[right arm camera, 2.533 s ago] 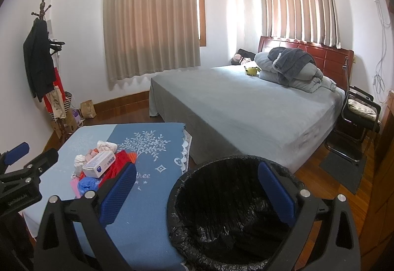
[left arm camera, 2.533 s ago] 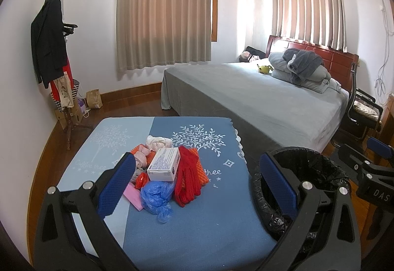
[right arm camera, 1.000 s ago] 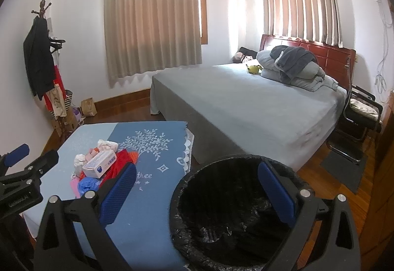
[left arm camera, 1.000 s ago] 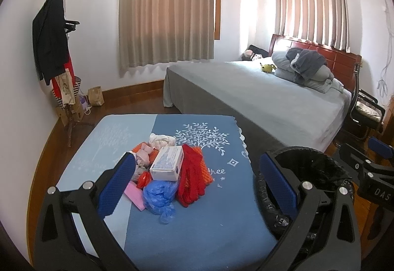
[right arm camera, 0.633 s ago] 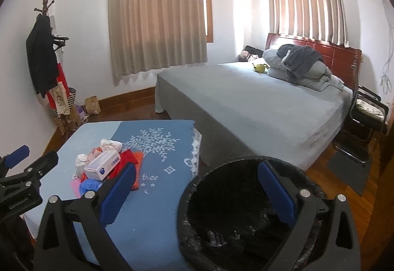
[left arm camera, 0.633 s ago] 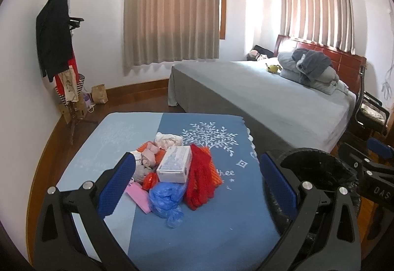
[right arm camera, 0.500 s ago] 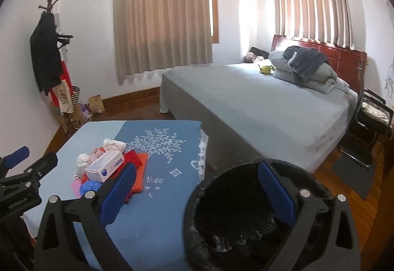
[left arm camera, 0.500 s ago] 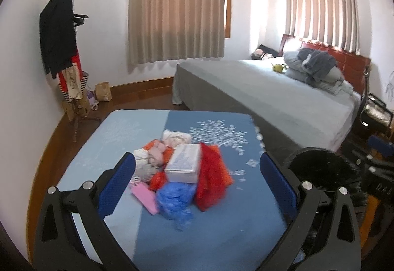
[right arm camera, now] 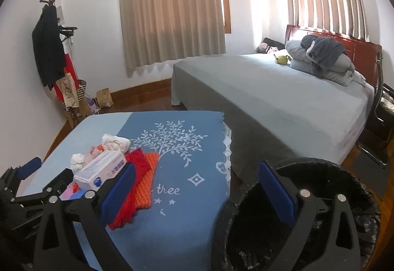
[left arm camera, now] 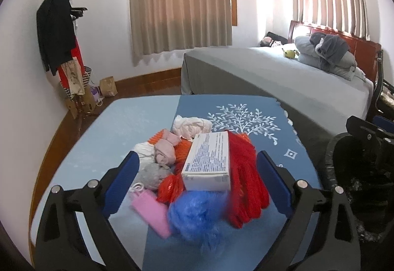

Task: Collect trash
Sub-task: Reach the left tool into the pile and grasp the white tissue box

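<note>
Because our left gripper (left arm camera: 197, 182), jaws closing but wide around the white carton (left arm camera: 208, 162), frames mixed trash, we risk snagging the red gloves (left arm camera: 246, 182); our right gripper (right arm camera: 197, 193) gapes empty.

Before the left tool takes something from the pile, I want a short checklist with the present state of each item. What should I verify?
1. Left tool empty: ok, its jaws are closing but press on nothing yet.
2. White box free on top of the pile: ok.
3. Box lies between the left jaws' line: ok.
4. Trash bin lined and open, beside the table: ok.
5. Right tool empty, jaws wide: ok.
6. Bin has room left: cannot tell, inside is dark.
</note>
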